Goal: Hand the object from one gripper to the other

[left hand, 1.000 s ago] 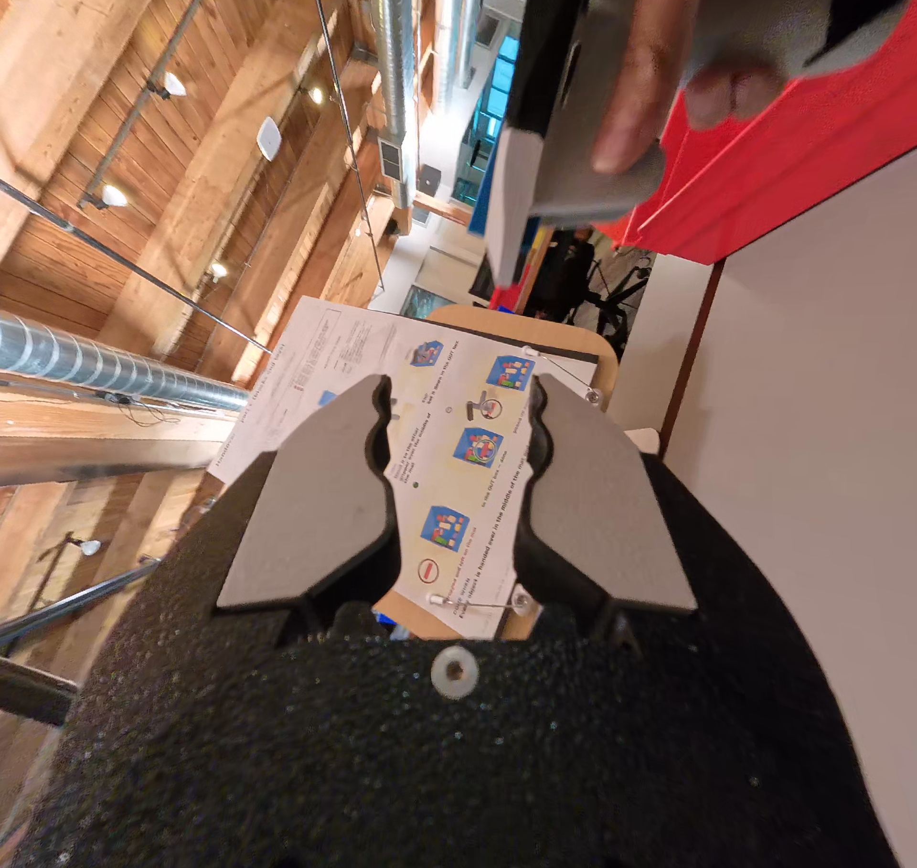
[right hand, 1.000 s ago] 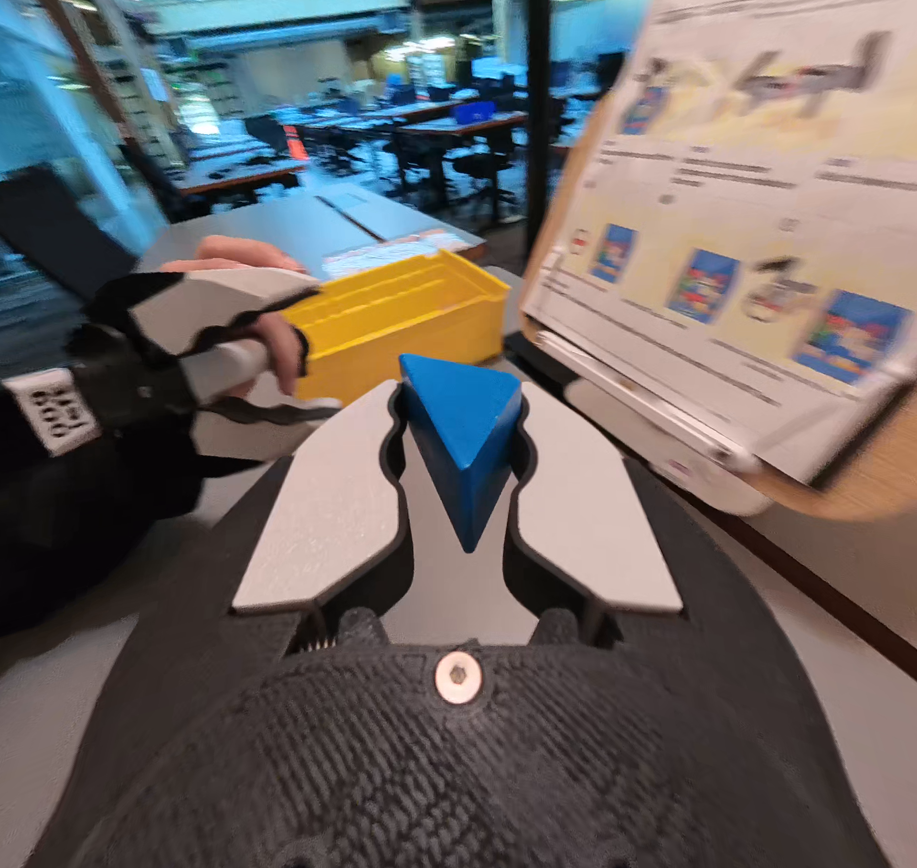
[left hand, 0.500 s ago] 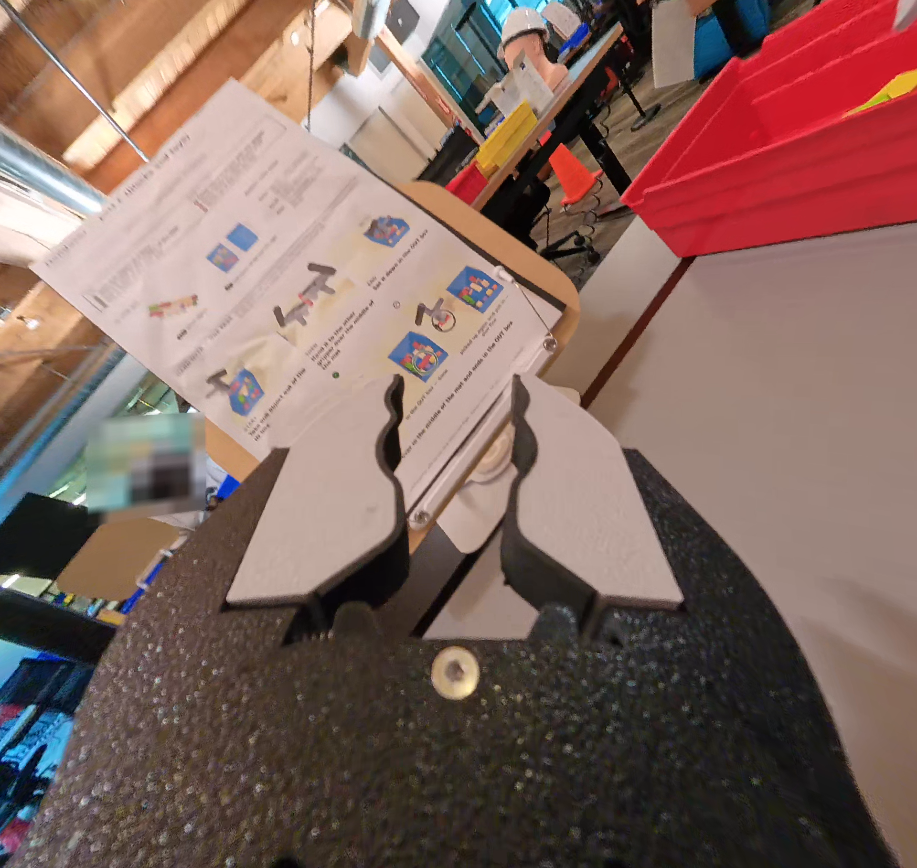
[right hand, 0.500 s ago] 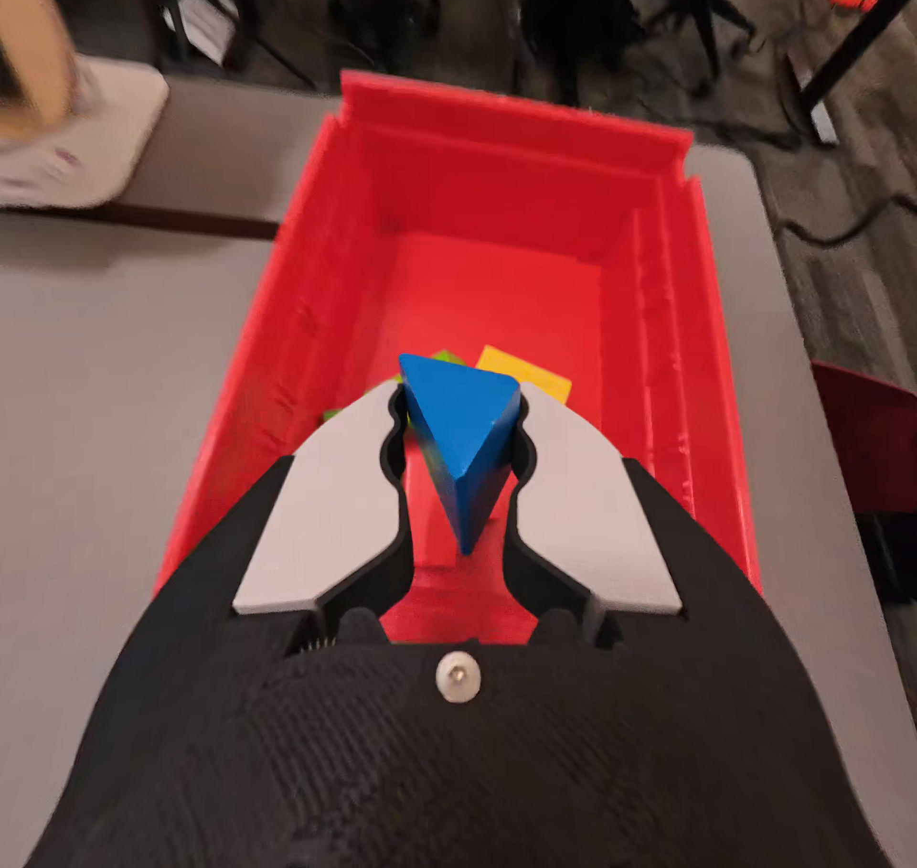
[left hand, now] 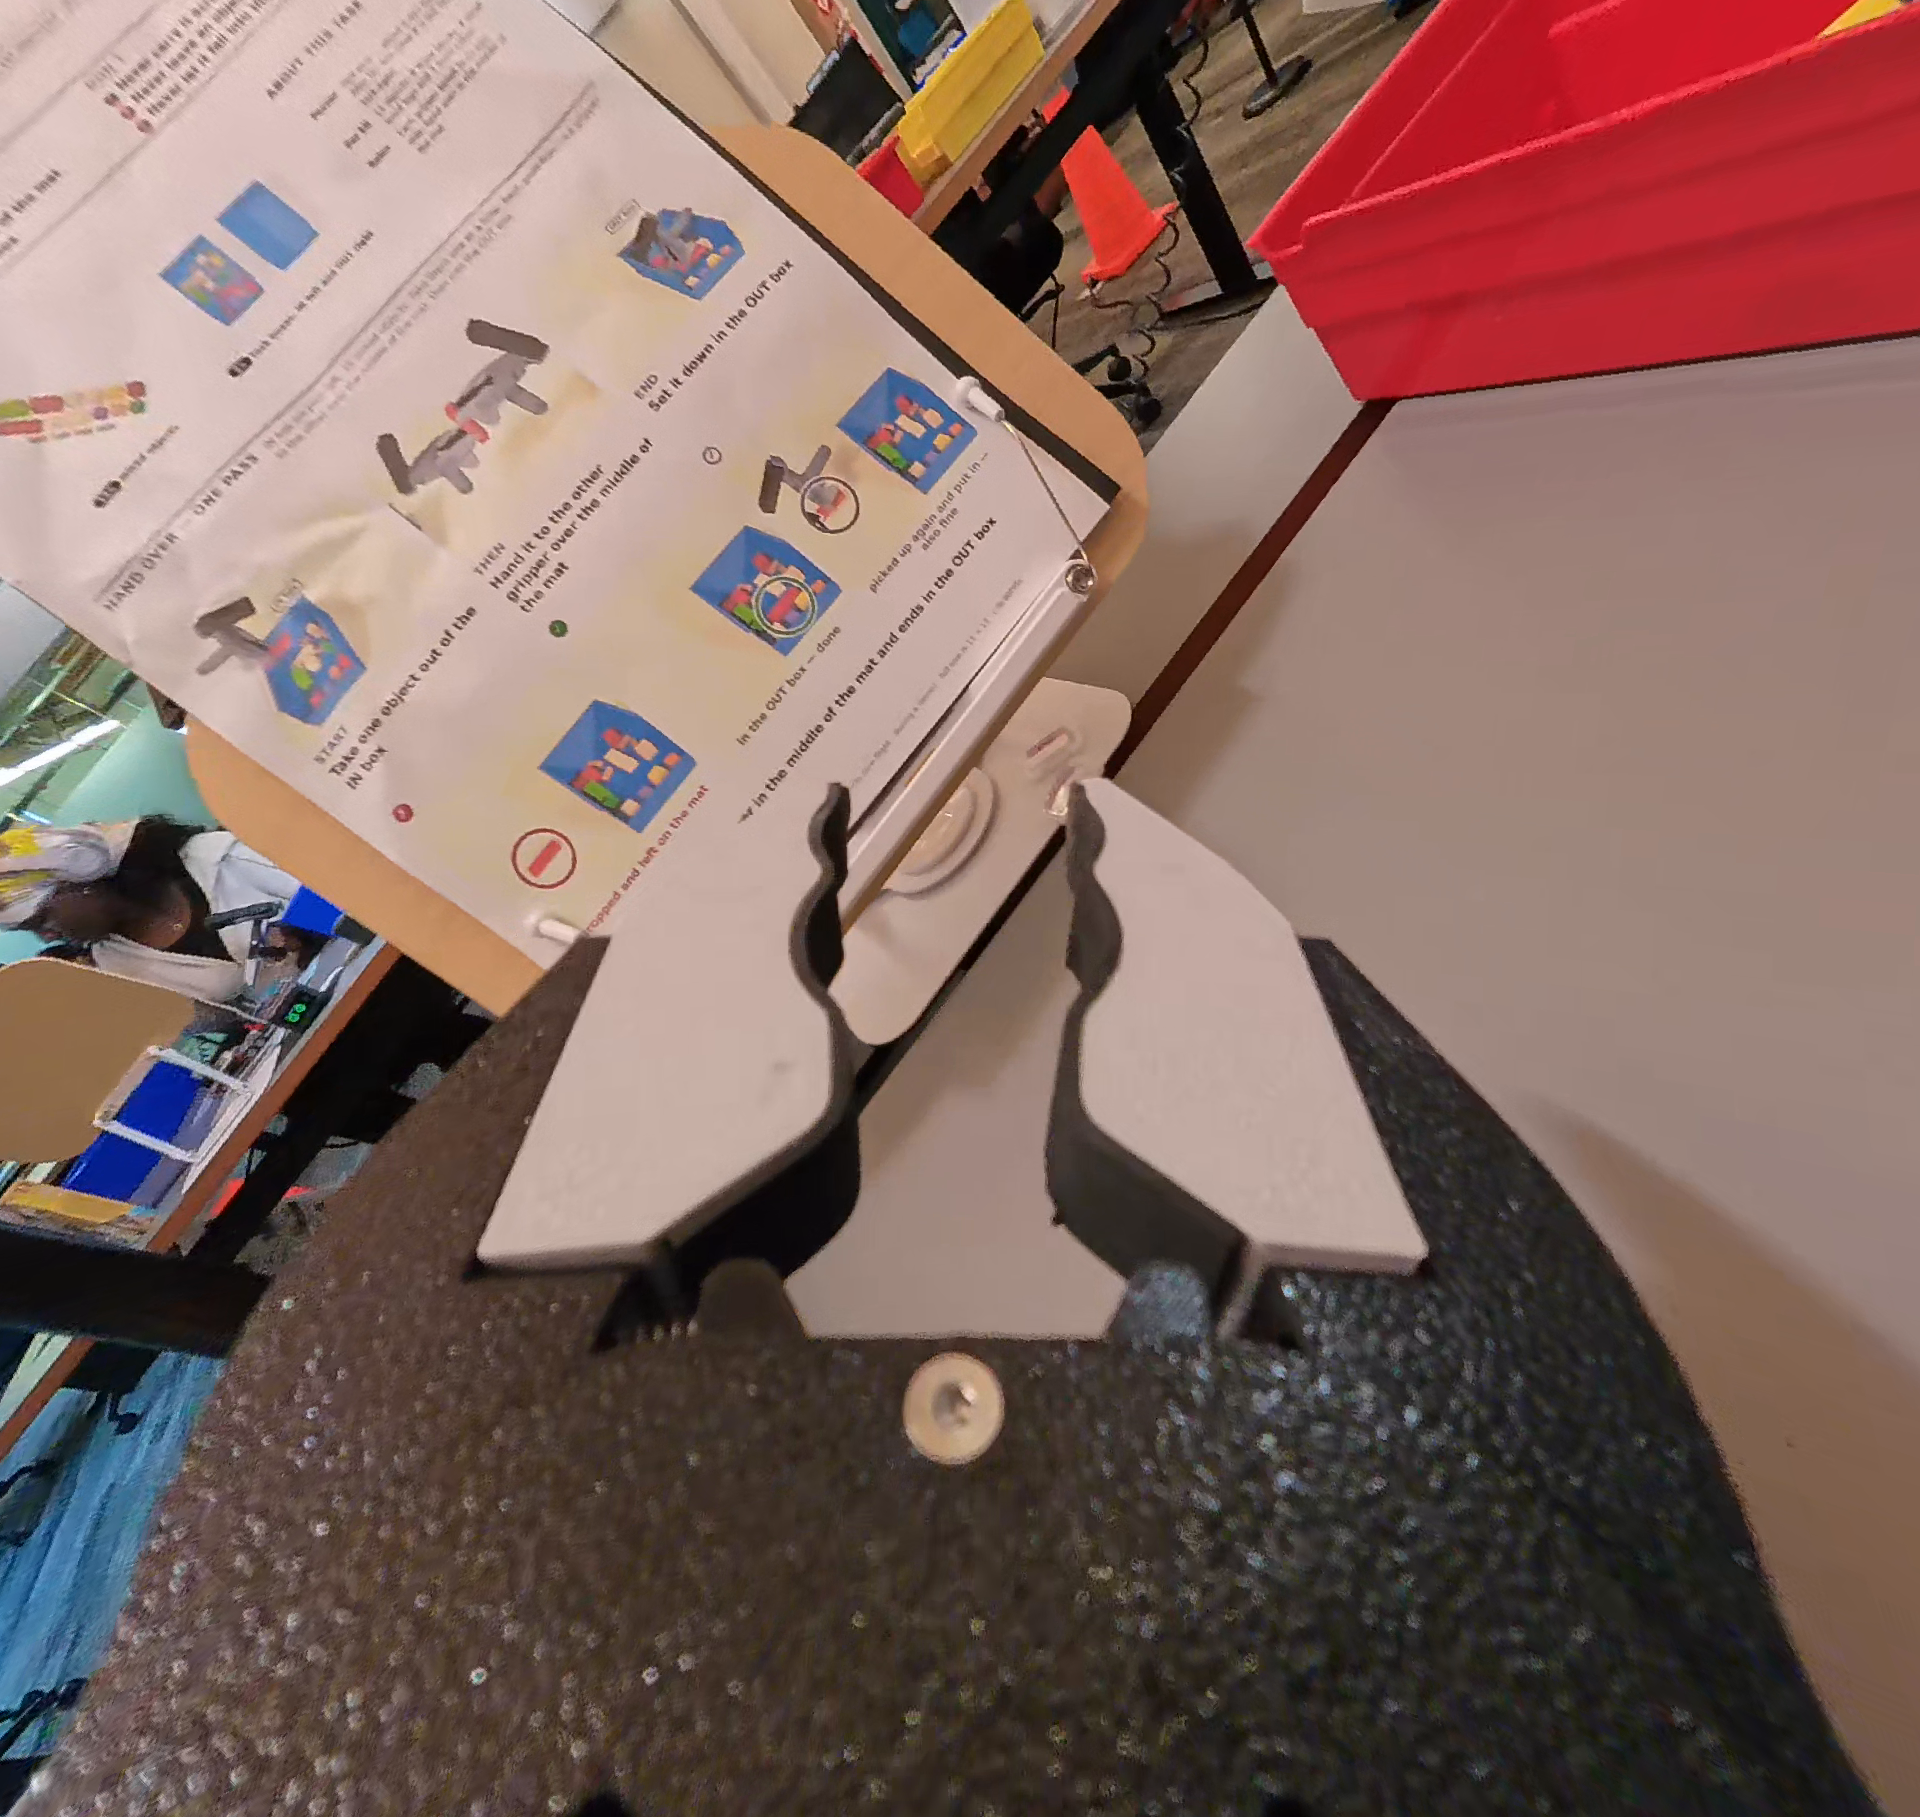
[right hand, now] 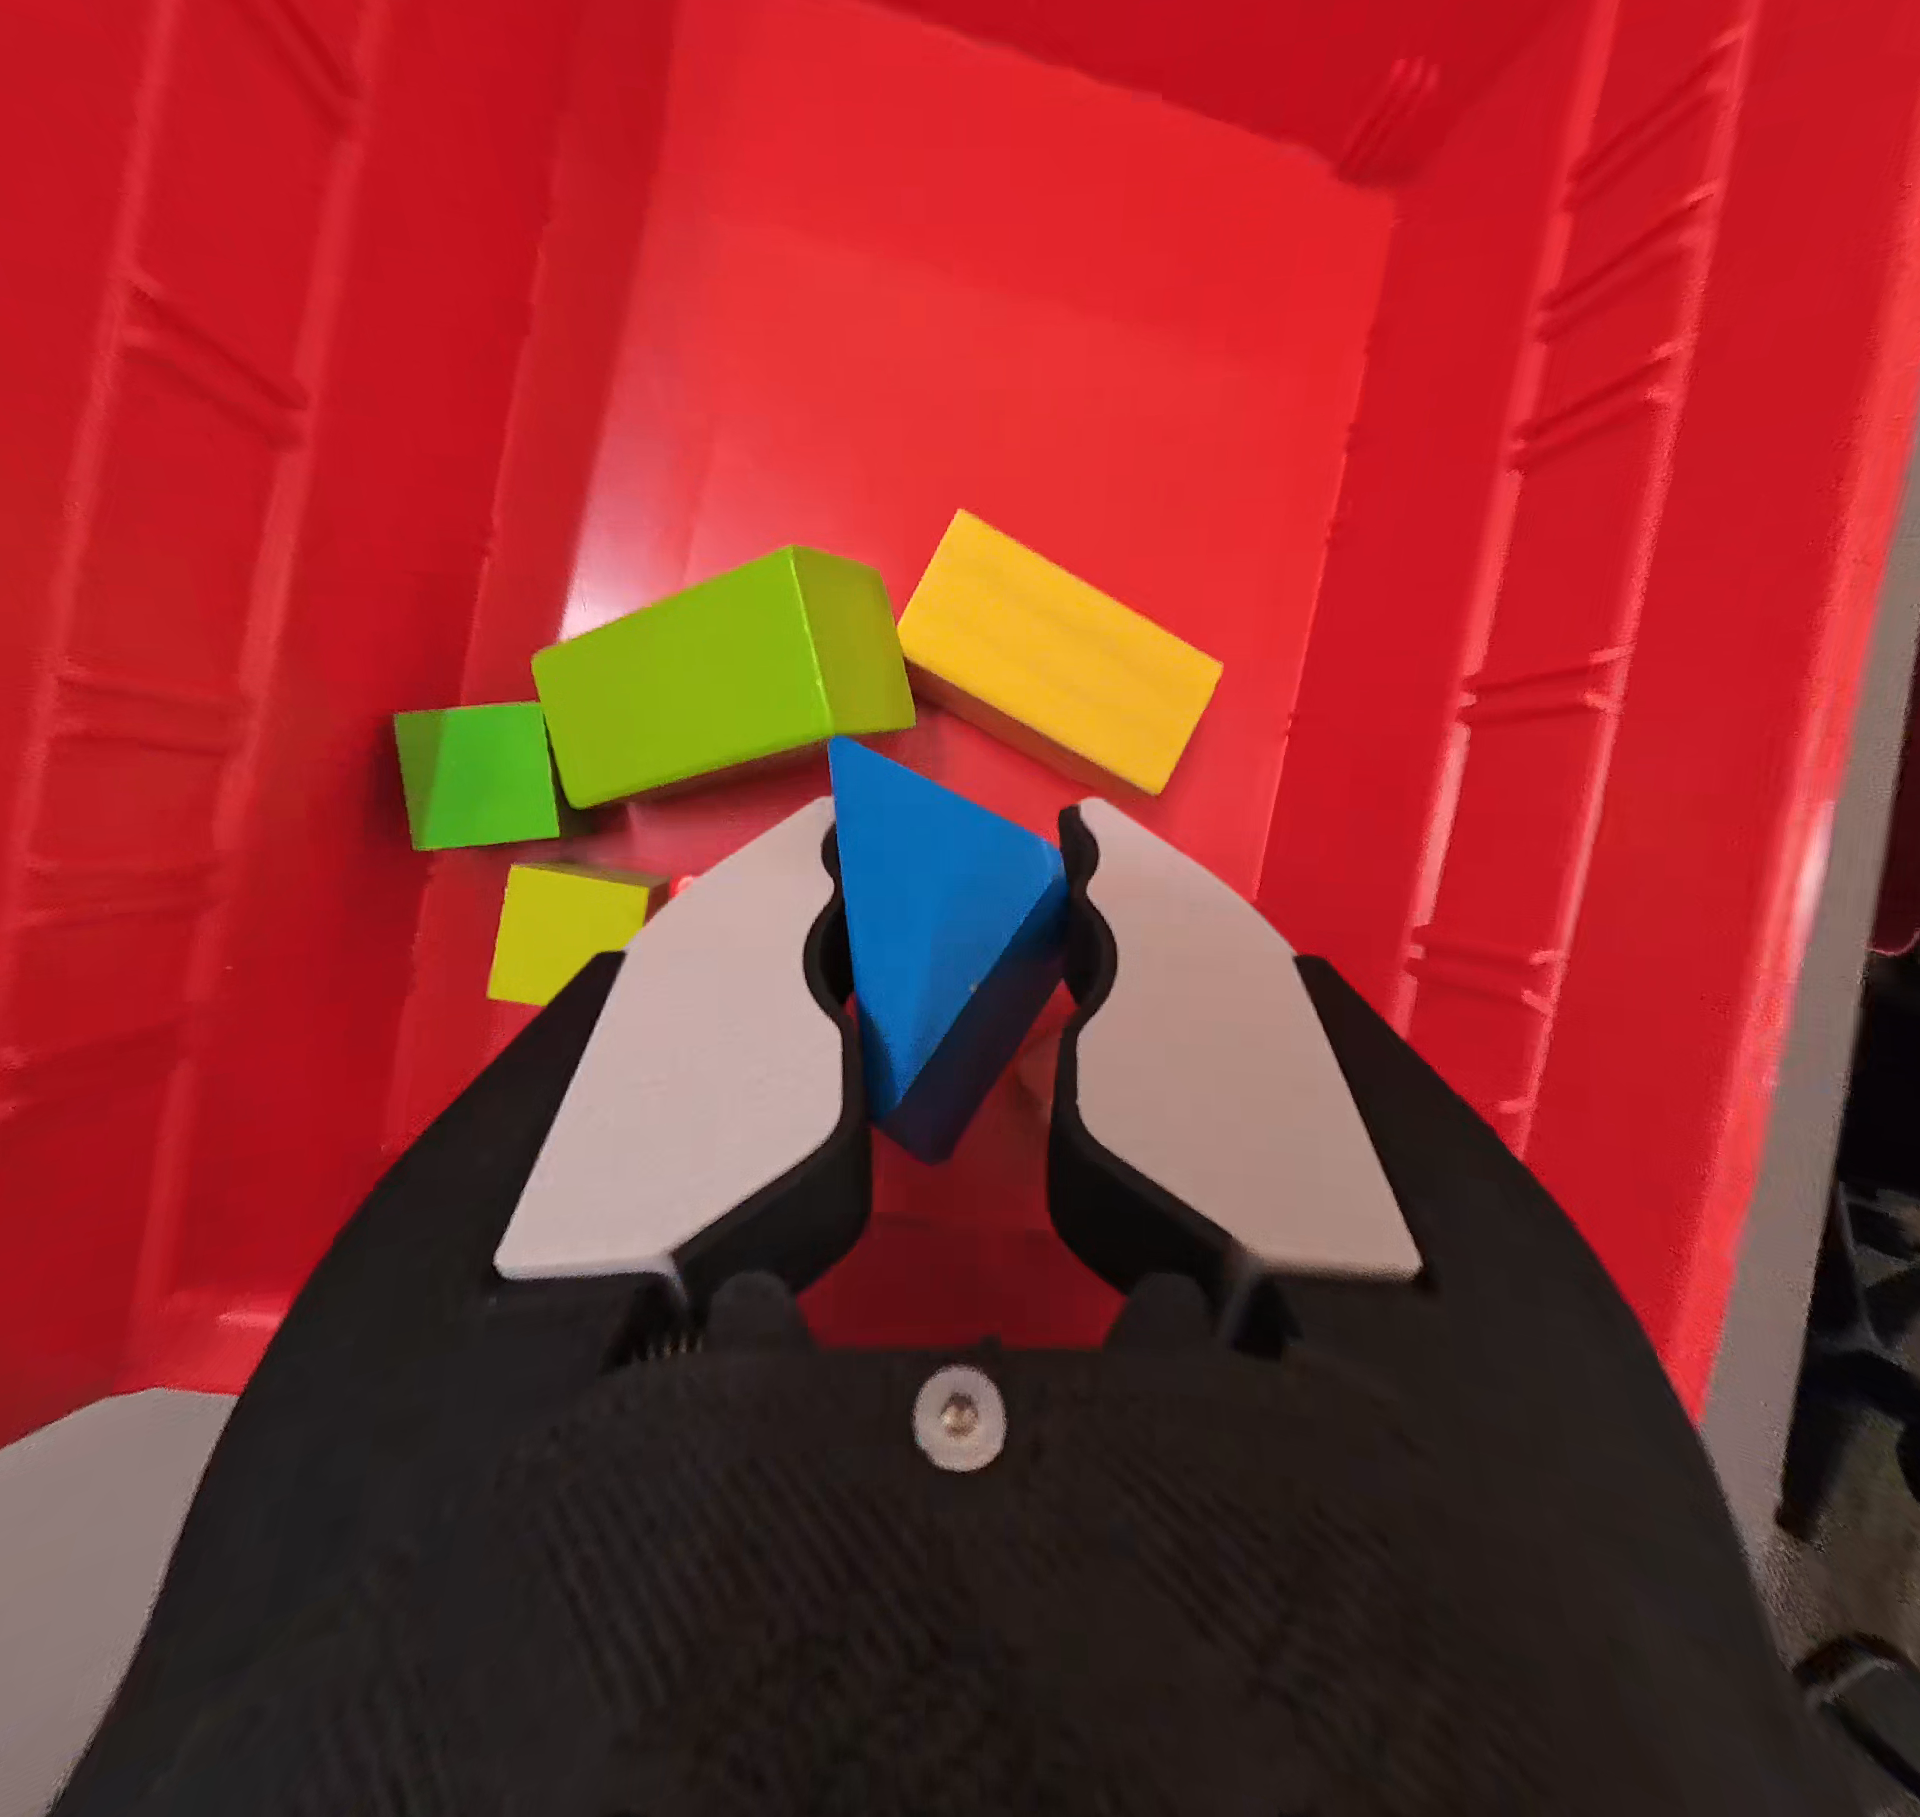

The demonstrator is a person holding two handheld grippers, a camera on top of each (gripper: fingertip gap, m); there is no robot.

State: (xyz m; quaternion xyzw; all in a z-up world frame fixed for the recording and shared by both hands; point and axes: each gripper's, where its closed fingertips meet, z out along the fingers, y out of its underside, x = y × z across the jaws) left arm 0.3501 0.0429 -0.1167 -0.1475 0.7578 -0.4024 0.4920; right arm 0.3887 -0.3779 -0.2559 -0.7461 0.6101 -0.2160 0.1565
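**Blue wedge over the red bin**

The right gripper is closed on a blue wedge — both pads press its sides — above the red bin. Beyond lie green and yellow blocks. The left gripper stands open, holding nothing, over the grey table.
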